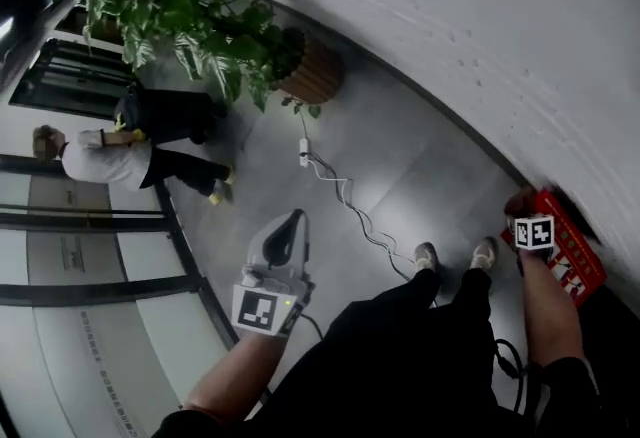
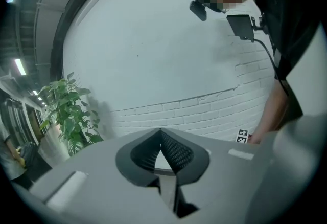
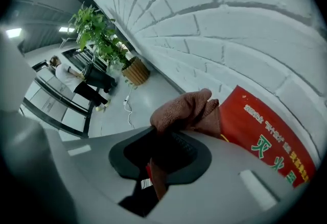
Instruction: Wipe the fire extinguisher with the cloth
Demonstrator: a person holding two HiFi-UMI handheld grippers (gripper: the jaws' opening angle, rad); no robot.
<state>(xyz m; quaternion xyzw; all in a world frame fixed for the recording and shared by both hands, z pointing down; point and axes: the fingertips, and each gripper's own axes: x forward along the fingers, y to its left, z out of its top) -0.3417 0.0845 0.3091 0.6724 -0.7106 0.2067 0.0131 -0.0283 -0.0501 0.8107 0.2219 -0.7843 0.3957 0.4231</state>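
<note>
A red fire extinguisher box (image 1: 570,256) stands on the floor against the white brick wall, at the right of the head view; its red face with printed characters (image 3: 265,138) fills the lower right of the right gripper view. My right gripper (image 1: 524,214) is shut on a bunched brown cloth (image 3: 186,109), which hangs just before the box's upper left edge. I cannot tell if the cloth touches it. My left gripper (image 1: 287,238) is held out over the grey floor, far left of the box, with jaws shut (image 2: 161,135) and nothing between them. No extinguisher cylinder shows.
A leafy plant (image 1: 180,6) in a wooden planter (image 1: 315,74) stands by the wall. A white cable with a power strip (image 1: 304,153) trails across the floor toward my feet (image 1: 427,255). A person (image 1: 130,151) crouches by the glass partition (image 1: 90,226).
</note>
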